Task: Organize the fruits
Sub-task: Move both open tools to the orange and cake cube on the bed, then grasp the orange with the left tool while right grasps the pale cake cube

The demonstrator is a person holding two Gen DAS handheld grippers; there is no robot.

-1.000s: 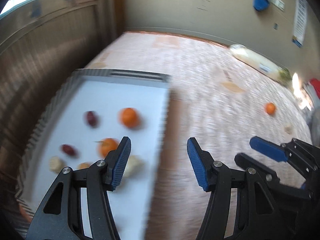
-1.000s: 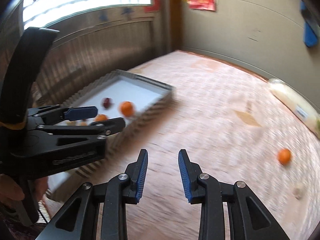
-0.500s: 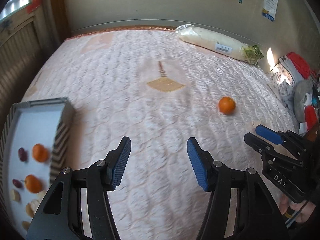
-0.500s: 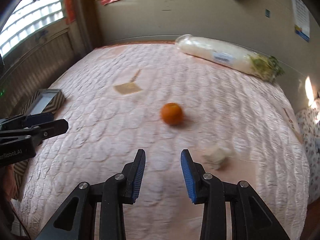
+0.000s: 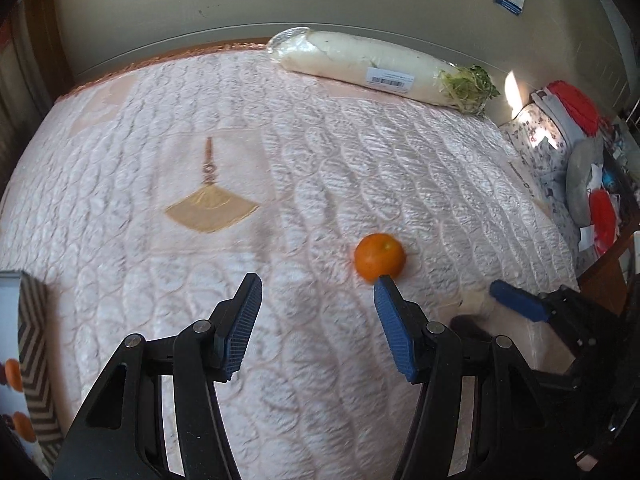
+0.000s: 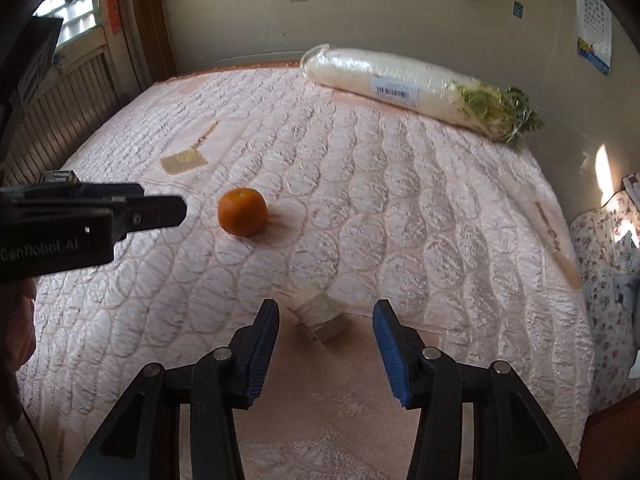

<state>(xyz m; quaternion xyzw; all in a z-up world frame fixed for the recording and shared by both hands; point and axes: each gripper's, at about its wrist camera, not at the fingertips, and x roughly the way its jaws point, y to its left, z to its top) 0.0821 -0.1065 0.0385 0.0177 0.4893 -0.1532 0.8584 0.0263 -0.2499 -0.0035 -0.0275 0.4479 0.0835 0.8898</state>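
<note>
Right gripper fingers opening around pale fruit piece, untouched

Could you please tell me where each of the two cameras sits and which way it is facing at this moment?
Left wrist: on the left gripper, angled down over the pink quilted bedspread at the round orange tangerine; right gripper at right edge.
Right wrist: on the right gripper, its jaws opening, above the pale cut fruit chunk; left gripper and hand at left.
Shared: tangerine, bedspread, long white plastic-wrapped radish.
</note>
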